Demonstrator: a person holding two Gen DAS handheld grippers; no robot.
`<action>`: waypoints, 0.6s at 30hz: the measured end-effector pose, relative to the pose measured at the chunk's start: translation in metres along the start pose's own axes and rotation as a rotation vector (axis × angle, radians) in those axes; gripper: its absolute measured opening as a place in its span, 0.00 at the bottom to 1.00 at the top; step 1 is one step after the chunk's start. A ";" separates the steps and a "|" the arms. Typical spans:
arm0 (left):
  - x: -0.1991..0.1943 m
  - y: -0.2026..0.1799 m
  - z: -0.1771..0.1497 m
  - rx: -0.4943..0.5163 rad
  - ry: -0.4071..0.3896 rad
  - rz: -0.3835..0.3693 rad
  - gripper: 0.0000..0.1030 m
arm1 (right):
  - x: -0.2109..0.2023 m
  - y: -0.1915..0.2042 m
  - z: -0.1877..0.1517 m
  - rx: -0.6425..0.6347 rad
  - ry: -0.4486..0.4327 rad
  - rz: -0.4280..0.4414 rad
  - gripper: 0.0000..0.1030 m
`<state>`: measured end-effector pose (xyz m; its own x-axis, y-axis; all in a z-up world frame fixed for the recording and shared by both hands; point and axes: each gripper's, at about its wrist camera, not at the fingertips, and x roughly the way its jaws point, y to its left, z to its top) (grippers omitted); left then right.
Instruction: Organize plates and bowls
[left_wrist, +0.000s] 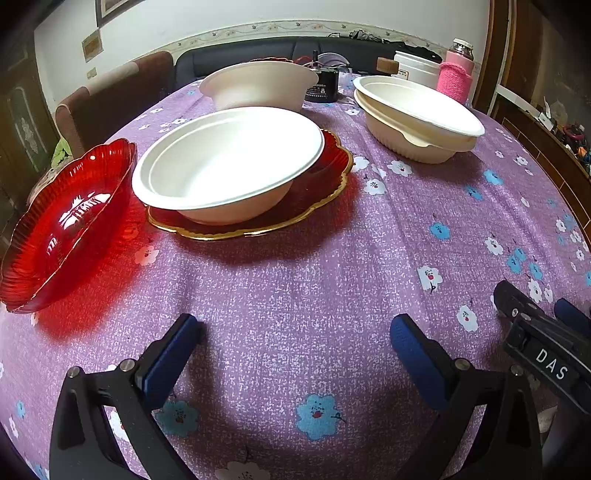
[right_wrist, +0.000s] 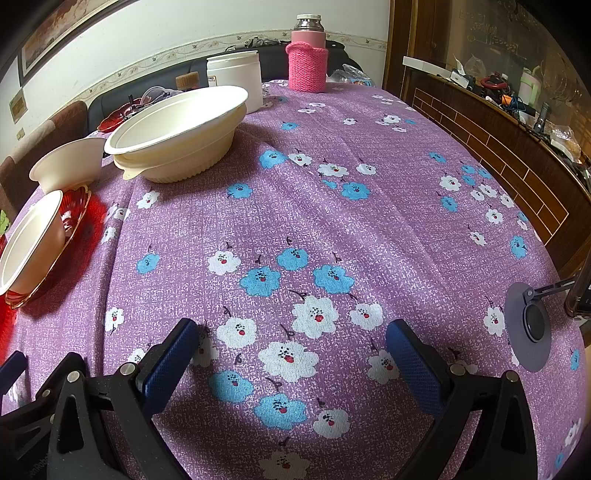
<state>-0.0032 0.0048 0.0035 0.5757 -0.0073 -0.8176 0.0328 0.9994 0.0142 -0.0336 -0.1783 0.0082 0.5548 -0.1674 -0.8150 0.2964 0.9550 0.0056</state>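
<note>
A white paper bowl (left_wrist: 229, 162) sits on a red gold-rimmed plate (left_wrist: 325, 199) at centre left. A red glass bowl (left_wrist: 70, 225) lies tilted at the far left. Behind stands another white bowl (left_wrist: 258, 85). At right, a white dish rests nested in a cream ribbed bowl (left_wrist: 417, 122). My left gripper (left_wrist: 295, 336) hovers open over bare cloth, well short of the dishes. In the right wrist view my right gripper (right_wrist: 291, 339) is open and empty; the nested cream bowls (right_wrist: 181, 133) lie far ahead left, with the bowl on the red plate (right_wrist: 33, 243) at the left edge.
A purple flowered tablecloth (right_wrist: 332, 206) covers the table. A pink-sleeved flask (right_wrist: 307, 55), a white jar (right_wrist: 236, 77) and a black can (left_wrist: 321, 86) stand at the back. A chair (left_wrist: 110, 99) is at the left, a wooden counter (right_wrist: 517, 147) at the right, a round grey stand (right_wrist: 528, 328) near the right edge.
</note>
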 end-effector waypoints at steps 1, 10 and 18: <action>0.000 -0.001 0.000 0.002 0.000 0.002 1.00 | 0.000 0.000 0.000 0.000 0.000 0.000 0.99; 0.002 -0.001 0.001 0.033 0.025 -0.021 1.00 | -0.001 0.001 0.000 -0.044 0.020 0.038 0.99; 0.002 -0.001 -0.001 0.030 0.013 -0.030 1.00 | -0.006 -0.002 -0.002 -0.054 0.037 0.043 0.99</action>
<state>-0.0027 0.0034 0.0017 0.5637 -0.0364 -0.8252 0.0748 0.9972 0.0071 -0.0391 -0.1782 0.0117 0.5369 -0.1183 -0.8353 0.2302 0.9731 0.0101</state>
